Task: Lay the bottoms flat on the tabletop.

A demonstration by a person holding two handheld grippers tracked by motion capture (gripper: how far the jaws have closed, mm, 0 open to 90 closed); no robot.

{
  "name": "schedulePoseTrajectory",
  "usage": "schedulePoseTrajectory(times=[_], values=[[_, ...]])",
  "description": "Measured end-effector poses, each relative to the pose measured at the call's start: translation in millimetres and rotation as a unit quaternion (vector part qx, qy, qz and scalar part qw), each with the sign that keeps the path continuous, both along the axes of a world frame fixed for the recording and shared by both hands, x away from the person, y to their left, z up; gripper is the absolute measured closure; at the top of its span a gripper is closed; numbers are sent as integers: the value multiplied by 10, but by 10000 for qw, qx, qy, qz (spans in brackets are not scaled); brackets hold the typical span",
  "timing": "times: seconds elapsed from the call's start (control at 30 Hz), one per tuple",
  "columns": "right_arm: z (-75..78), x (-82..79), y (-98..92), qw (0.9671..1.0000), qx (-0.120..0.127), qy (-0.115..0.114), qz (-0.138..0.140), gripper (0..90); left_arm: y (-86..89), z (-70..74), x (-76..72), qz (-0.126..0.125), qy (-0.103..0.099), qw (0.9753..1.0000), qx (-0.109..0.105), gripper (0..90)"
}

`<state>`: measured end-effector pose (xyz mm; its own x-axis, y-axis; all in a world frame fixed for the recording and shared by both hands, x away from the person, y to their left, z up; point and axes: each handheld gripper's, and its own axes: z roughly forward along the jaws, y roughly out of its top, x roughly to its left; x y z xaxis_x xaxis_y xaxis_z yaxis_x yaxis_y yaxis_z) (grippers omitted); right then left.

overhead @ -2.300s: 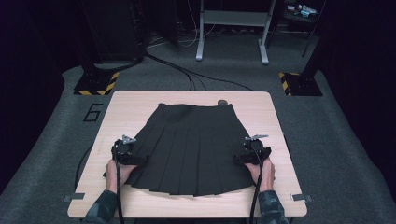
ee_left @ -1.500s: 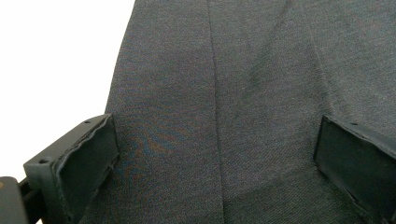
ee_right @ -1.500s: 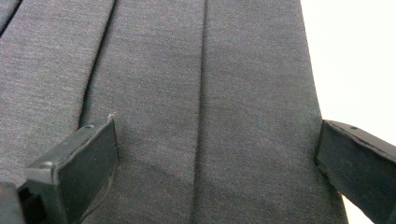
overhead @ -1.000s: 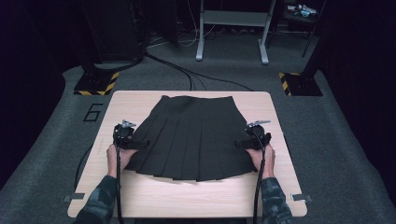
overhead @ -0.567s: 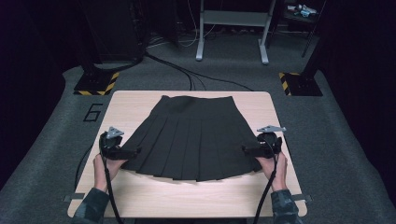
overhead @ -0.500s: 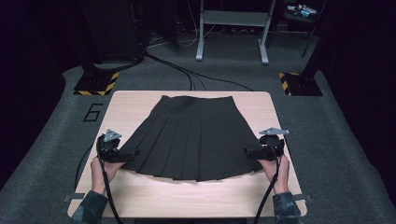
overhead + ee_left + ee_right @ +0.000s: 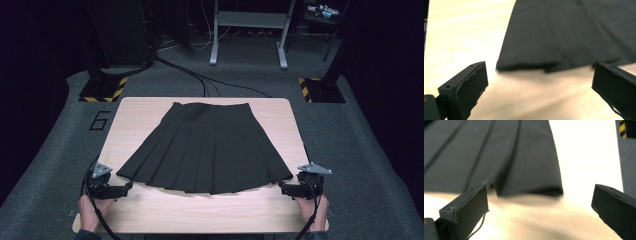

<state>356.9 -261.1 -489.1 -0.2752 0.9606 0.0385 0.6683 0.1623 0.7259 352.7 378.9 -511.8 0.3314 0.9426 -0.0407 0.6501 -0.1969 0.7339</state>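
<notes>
Skirt point(image 7: 210, 147) flat on table point(image 7: 130, 120) — grippers point(image 7: 127, 186) point(image 7: 281, 186) apart, unobstructed.

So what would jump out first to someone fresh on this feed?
The black pleated skirt, spread flat across the middle of the pale wooden table, waistband at the far edge. Next, the left gripper and right gripper at the skirt's near hem corners, jaws wide open, holding nothing.

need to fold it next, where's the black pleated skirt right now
In the high view the black pleated skirt lies flat mid-table on the light wooden table, hem between the open left tongs and right tongs.
</notes>
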Motion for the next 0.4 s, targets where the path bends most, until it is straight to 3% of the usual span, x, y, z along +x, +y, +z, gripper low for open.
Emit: schedulePoseTrajectory(times=[0.1, 0.23, 0.4], values=[[-171, -55, -94, 9999, -25, 89, -73, 0, 60, -130, -37, 58, 110, 9999, 33, 0], [-318, -92, -138, 9996, -131, 156, -186, 0, 91, -203, -62, 102, 47, 9999, 120, 0], [-391, -106, -139, 9994, -326, 11, -151, 0, 85, -218, -41, 56, -19, 9998, 186, 0]])
